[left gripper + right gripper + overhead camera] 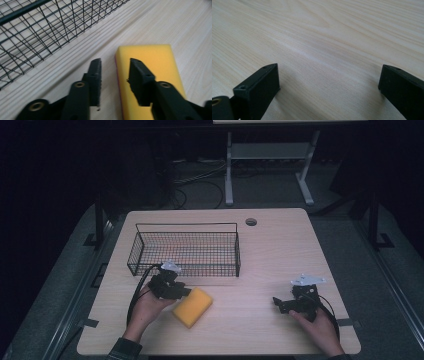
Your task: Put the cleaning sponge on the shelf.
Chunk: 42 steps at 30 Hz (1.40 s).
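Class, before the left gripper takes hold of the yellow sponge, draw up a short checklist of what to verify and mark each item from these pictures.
1. Left gripper open: ok, jaws parted.
2. Yellow sponge between the jaws: not ok; one jaw is over it, the other over bare table.
3. Sponge lying flat: ok.
4. Wire basket beside the sponge, nothing in it: ok.
5. Right gripper out of the way: ok, open over bare wood.

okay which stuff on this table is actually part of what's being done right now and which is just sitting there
In use:
yellow sponge, at the left gripper, whose open jaws straddle its edge
wire basket, just behind the sponge

Just there:
right gripper, open over bare table
cable hole
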Available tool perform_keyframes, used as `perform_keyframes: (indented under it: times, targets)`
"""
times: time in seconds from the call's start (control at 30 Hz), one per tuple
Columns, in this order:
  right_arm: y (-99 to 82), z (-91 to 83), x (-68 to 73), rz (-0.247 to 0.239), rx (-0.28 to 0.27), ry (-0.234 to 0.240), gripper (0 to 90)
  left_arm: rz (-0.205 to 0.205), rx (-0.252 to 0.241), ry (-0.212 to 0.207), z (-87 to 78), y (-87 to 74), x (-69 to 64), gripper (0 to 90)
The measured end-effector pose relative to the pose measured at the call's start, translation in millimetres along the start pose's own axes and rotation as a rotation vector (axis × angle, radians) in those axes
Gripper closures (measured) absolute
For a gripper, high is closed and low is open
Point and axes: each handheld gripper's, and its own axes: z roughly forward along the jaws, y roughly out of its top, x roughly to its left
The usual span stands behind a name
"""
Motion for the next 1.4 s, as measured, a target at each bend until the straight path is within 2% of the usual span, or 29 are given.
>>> perform_keyframes:
  times: [0.07, 0.1, 0.17, 0.2, 0.3, 0.4, 0.43, 0.67, 0.97, 1.13, 1.4]
  targets:
    - [0.0, 0.0, 0.0, 0.0, 0.0, 0.0, 2.6, -0.008, 0.007, -0.003, -1.5, -1.1, -1.3, 50.1]
    - [0.0, 0.0, 0.0, 0.0, 0.0, 0.0, 2.6, -0.007, 0.016, -0.002, -2.2, -1.6, -2.6, 43.2]
    - [0.0, 0.0, 0.0, 0.0, 0.0, 0.0, 2.6, -0.01, 0.02, 0.002, -2.3, -1.9, -3.8, 36.7]
    - [0.0, 0.0, 0.0, 0.0, 0.0, 0.0, 2.6, -0.01, 0.025, 0.006, -2.6, -2.1, -5.1, 36.7]
    - [0.0, 0.0, 0.0, 0.0, 0.0, 0.0, 2.6, -0.012, 0.036, 0.012, -3.7, -2.2, -9.7, 26.3]
    - [0.0, 0.0, 0.0, 0.0, 0.0, 0.0, 2.6, -0.01, 0.041, 0.039, -4.8, -1.5, -14.2, 13.8]
    - [0.0, 0.0, 0.0, 0.0, 0.0, 0.0, 2.6, -0.018, 0.032, 0.048, -6.2, -0.9, -17.7, 12.3]
    - [0.0, 0.0, 0.0, 0.001, 0.001, 0.0, 2.6, 0.002, 0.052, 0.034, -5.1, -2.0, -29.8, 12.3]
    - [0.0, 0.0, 0.0, 0.0, 0.0, 0.0, 2.6, 0.037, 0.084, 0.014, 6.3, -4.2, -43.4, 12.4]
    - [0.0, 0.0, 0.0, 0.001, 0.0, 0.0, 2.6, 0.058, 0.096, 0.021, 13.0, -3.1, -49.1, 12.4]
    - [0.0, 0.0, 0.1, 0.001, 0.0, 0.0, 2.6, 0.079, 0.124, 0.042, 22.0, -4.1, -50.2, 12.4]
